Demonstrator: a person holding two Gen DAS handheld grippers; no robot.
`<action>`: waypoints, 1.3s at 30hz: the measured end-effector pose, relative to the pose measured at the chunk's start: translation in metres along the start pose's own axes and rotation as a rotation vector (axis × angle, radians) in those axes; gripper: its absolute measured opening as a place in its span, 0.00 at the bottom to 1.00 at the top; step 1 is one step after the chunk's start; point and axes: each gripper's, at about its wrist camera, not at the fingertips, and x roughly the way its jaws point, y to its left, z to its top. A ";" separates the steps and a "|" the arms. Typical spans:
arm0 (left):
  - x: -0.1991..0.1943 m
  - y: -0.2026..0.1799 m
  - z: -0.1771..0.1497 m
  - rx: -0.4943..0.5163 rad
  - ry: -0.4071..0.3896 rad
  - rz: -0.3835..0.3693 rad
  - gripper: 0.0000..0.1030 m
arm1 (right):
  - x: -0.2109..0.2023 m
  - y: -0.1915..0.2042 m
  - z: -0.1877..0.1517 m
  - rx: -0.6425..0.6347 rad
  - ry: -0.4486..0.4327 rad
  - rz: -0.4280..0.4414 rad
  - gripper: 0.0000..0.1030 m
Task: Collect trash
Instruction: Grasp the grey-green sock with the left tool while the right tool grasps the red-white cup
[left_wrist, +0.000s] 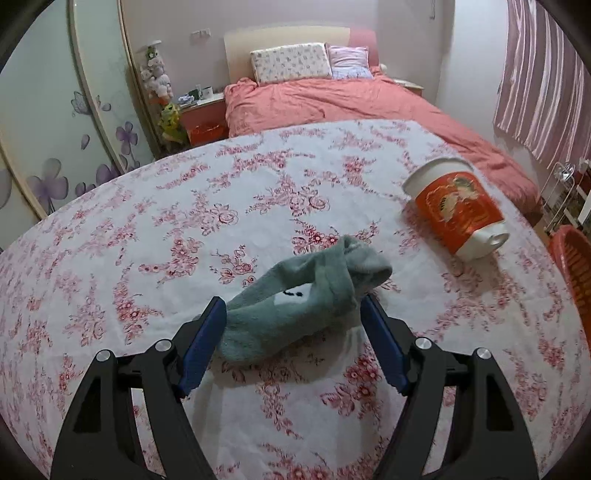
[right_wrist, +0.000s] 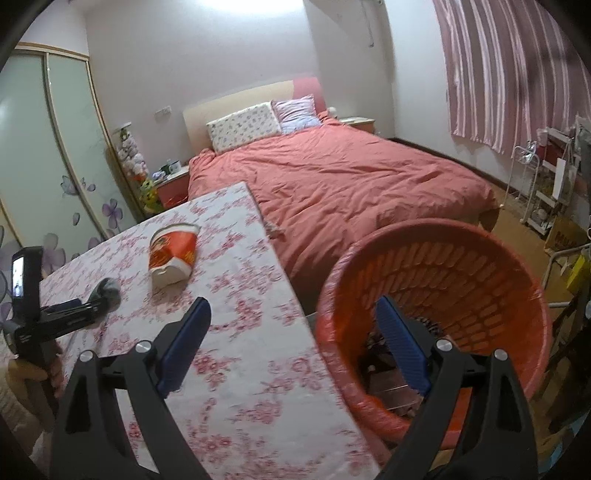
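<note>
Left wrist view: a crumpled grey-green fleece sock (left_wrist: 306, 302) lies on the worktop (left_wrist: 147, 229), which is covered with a white cloth printed in red flowers. The left gripper (left_wrist: 293, 314) stands wide open around the sock, its blue-padded fingers (left_wrist: 207, 332) flanking the near part of the fabric on both sides; whether the pads touch the fabric cannot be told. The sock's folded far end reaches beyond the fingertips. Farther off and to the right, well apart from the sock, an orange-and-white paper instant-noodle cup (left_wrist: 456, 206) lies tipped on its side, its base turned toward the camera.

From the right wrist view, the right gripper (right_wrist: 291, 317) hangs wide open and holds nothing, straddling the worktop's right edge. One finger sits over the floral cloth, the other over the mouth of a round orange plastic basket (right_wrist: 480, 266) lined with a thin clear bag, which stands just beside the worktop. Dark scraps lie in its bottom. At far left the left gripper (right_wrist: 99, 302) shows side-on at the sock (right_wrist: 109, 290), with the noodle cup (right_wrist: 173, 254) lying beyond it. A bed with a salmon-pink quilt (right_wrist: 332, 177) fills the background.
</note>
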 end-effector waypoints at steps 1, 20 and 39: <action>0.002 0.001 0.000 -0.005 0.006 -0.007 0.61 | 0.001 0.003 0.000 -0.007 0.003 0.002 0.86; -0.027 0.070 -0.015 -0.188 -0.043 0.010 0.10 | 0.051 0.100 0.010 -0.191 0.044 0.096 0.86; -0.031 0.111 -0.023 -0.248 -0.052 -0.014 0.10 | 0.177 0.167 0.043 -0.147 0.202 -0.003 0.93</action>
